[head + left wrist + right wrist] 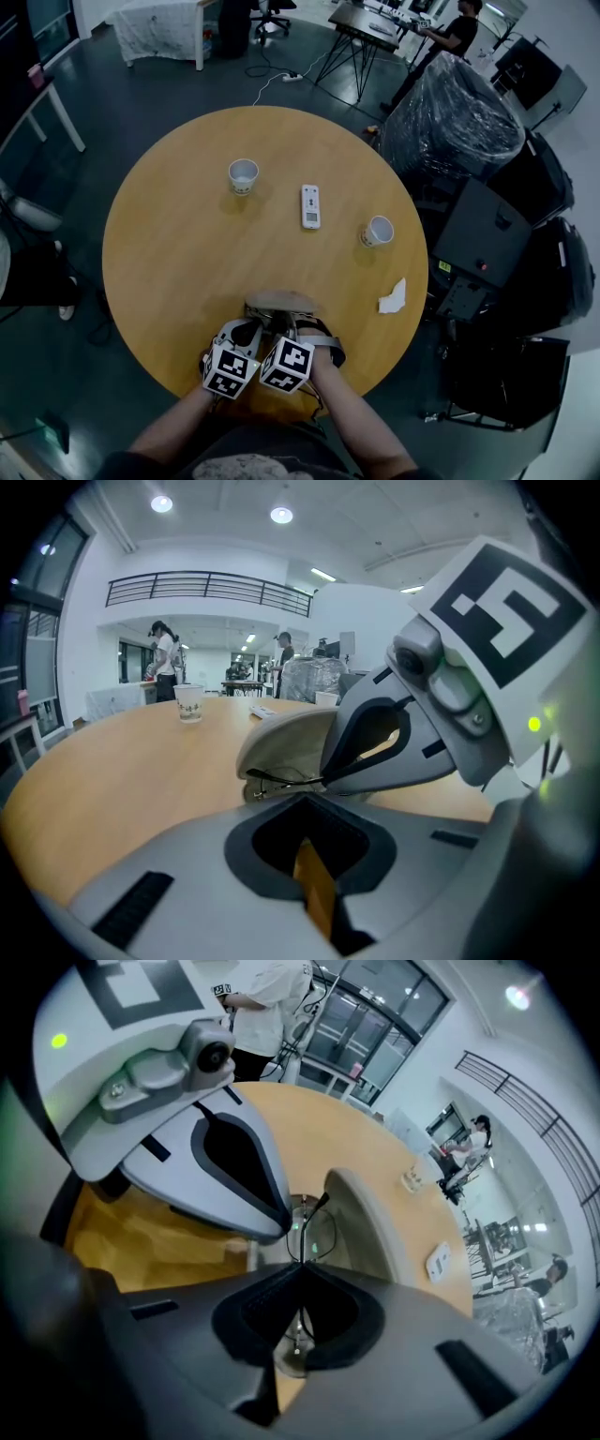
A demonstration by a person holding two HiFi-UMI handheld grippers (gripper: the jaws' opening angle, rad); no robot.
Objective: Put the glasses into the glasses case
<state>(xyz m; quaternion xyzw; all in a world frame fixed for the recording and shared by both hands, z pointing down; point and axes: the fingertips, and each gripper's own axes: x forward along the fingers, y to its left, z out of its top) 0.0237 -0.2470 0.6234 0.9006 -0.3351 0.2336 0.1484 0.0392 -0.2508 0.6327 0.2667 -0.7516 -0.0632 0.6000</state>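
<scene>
Firmly pinched wire glasses [301, 1228], right tongs [298, 1267], curved beige case [364, 1222]

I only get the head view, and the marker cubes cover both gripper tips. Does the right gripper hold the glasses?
Observer: Yes. In its own view the right gripper is shut on the thin frame of the glasses.
Operator: Is the case open?
Observer: Yes. The left gripper view shows the glasses case open, its lid raised.
Operator: And the left gripper?
Observer: The left gripper has its jaws together, with nothing visible between them.
</scene>
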